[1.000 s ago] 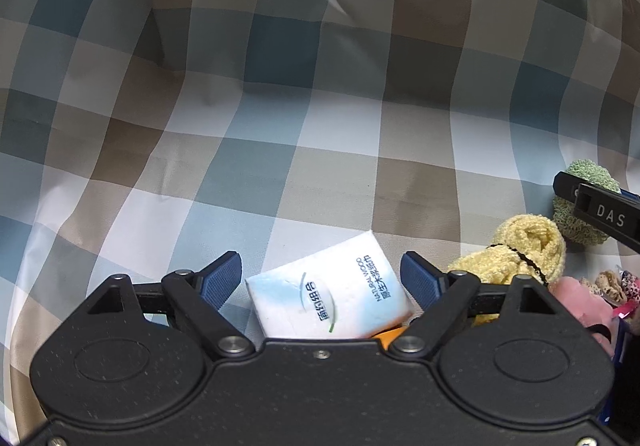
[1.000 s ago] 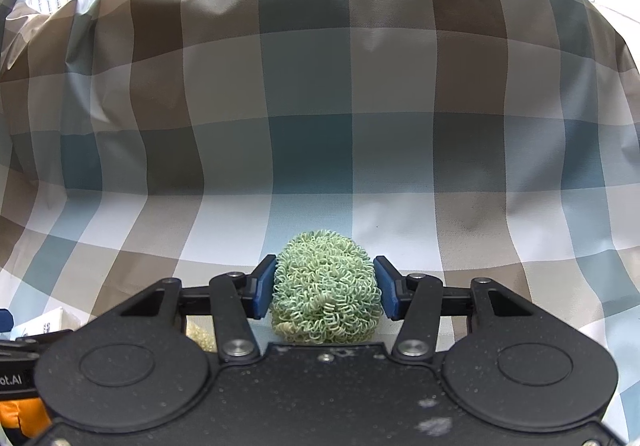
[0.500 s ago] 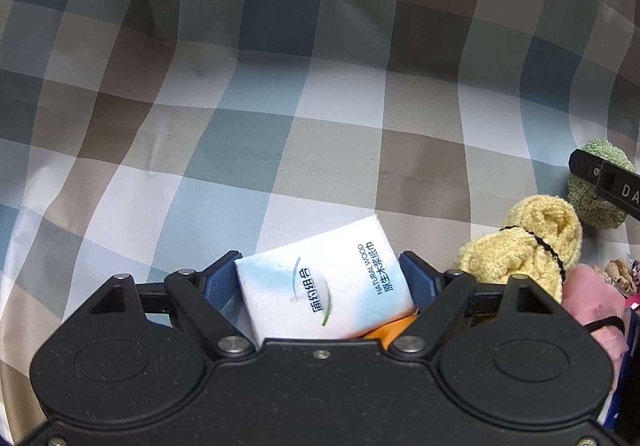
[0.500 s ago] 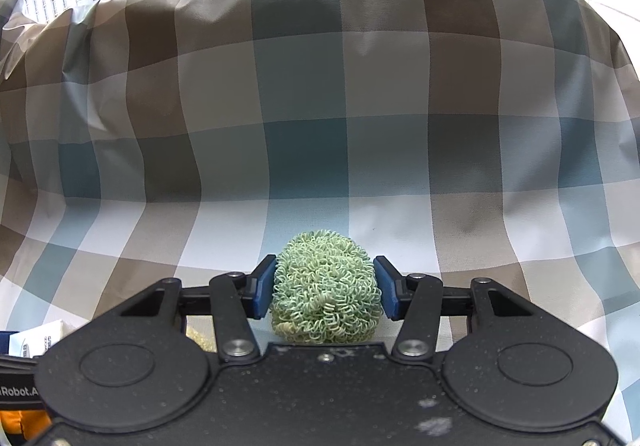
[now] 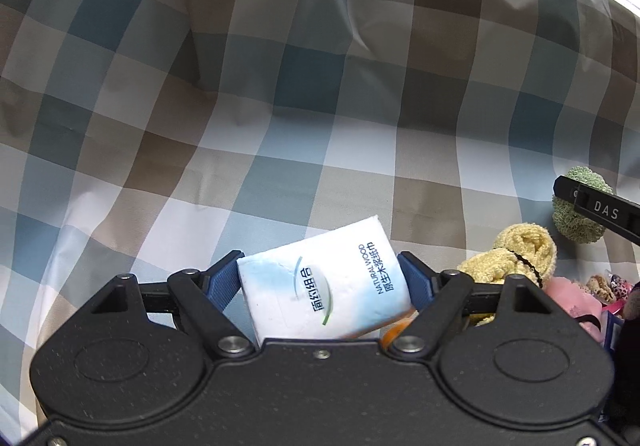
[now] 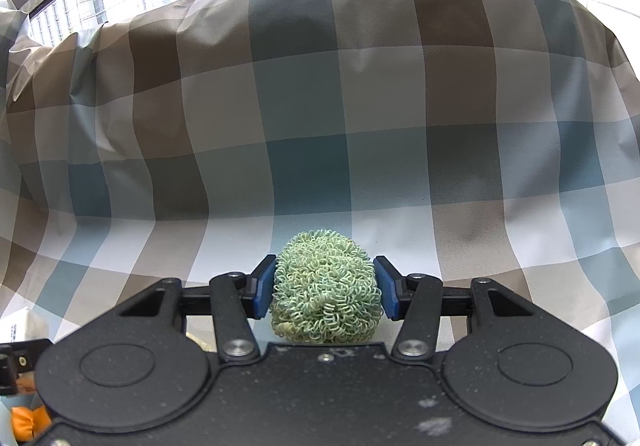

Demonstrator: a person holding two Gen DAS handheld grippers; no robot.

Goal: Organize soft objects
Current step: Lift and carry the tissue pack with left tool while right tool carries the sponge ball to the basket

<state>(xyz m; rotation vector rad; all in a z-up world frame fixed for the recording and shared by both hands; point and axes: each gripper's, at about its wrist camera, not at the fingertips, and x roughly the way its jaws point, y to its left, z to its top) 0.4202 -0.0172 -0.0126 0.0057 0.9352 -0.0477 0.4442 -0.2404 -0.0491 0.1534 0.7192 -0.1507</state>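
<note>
Your left tongs [image 5: 322, 280] are closing on the white tissue pack [image 5: 326, 288], both blue pads touching its sides (it sits tilted between them). Your right tongs [image 6: 325, 286] grip the green curly scrubber ball [image 6: 326, 288] above the checked cloth [image 6: 320, 125]. A yellow towel roll [image 5: 516, 256] lies beside the pack.
</note>
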